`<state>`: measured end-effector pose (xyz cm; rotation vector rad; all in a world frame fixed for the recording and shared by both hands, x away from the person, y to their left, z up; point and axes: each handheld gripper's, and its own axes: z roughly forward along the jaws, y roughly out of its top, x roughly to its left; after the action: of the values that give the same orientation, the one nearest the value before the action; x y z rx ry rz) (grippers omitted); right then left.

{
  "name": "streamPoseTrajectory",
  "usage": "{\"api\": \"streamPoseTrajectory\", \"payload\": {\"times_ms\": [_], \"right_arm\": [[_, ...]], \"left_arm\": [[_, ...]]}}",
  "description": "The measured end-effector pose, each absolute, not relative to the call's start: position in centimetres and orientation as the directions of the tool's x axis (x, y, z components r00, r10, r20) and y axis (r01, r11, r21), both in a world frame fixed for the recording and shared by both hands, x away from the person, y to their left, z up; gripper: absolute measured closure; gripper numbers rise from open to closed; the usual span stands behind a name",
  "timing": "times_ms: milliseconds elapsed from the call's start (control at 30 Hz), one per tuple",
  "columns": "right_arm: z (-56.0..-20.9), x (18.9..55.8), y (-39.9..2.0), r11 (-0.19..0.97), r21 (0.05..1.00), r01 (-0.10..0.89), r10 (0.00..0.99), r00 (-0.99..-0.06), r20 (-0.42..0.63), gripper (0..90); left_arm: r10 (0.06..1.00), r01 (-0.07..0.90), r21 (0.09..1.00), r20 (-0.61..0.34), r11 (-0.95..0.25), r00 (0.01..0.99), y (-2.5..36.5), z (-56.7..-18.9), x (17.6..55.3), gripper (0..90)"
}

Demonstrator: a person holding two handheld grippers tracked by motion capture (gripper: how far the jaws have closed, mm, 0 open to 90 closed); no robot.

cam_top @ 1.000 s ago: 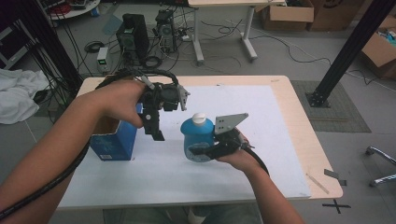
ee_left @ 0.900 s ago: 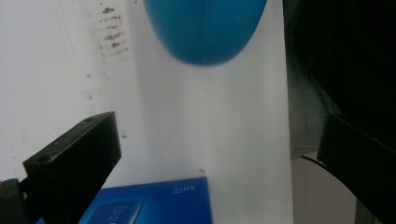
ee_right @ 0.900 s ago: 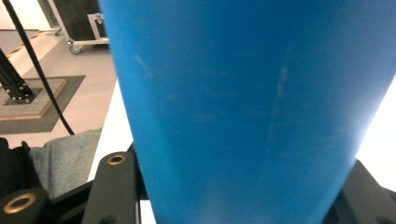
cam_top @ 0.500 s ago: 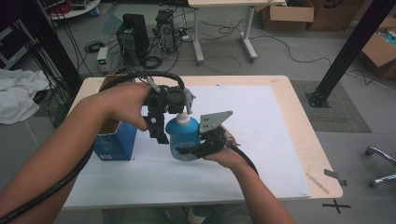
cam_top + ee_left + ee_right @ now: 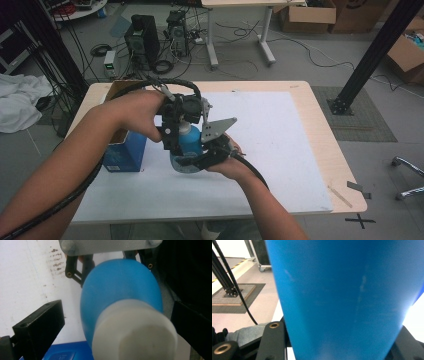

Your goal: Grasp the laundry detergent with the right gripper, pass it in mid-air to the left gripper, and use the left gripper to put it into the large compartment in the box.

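A blue bottle [image 5: 189, 145] w/ a white cap [image 5: 135, 332] is held clamped in the right gripper [image 5: 200, 161], above the white mat [image 5: 280, 145] nr the table's left-front area. Since a sec ago it has been carried leftward, so the cap now sits between the left gripper's [image 5: 172, 145] spread jaws, not yet pinched; uncapping seems next. Bottle: smooth, rounded, opaque plastic. A blue box [image 5: 125, 152] stands just beside, toward the left edge.
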<state>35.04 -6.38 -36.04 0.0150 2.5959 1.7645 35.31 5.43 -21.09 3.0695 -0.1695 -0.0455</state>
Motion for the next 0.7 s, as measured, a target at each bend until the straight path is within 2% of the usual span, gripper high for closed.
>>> {"api": "streamPoseTrajectory", "payload": {"times_ms": [367, 700], "right_arm": [[-35.85, 35.2, -5.92, 0.355, 0.934, 0.023, 0.015, -1.0, 0.018, 45.3], [-36.09, 35.35, -5.58, 0.354, 0.935, 0.024, 0.012, -1.0, 0.022, 45.3]], "left_arm": [[-0.096, -0.095, 0.044, -0.016, -0.994, 0.995, 5.57, -21.75, 35.4, 1.5], [-0.098, -0.097, 0.038, -0.025, -0.995, 0.995, 5.6, -21.71, 35.48, 13.8]]}}
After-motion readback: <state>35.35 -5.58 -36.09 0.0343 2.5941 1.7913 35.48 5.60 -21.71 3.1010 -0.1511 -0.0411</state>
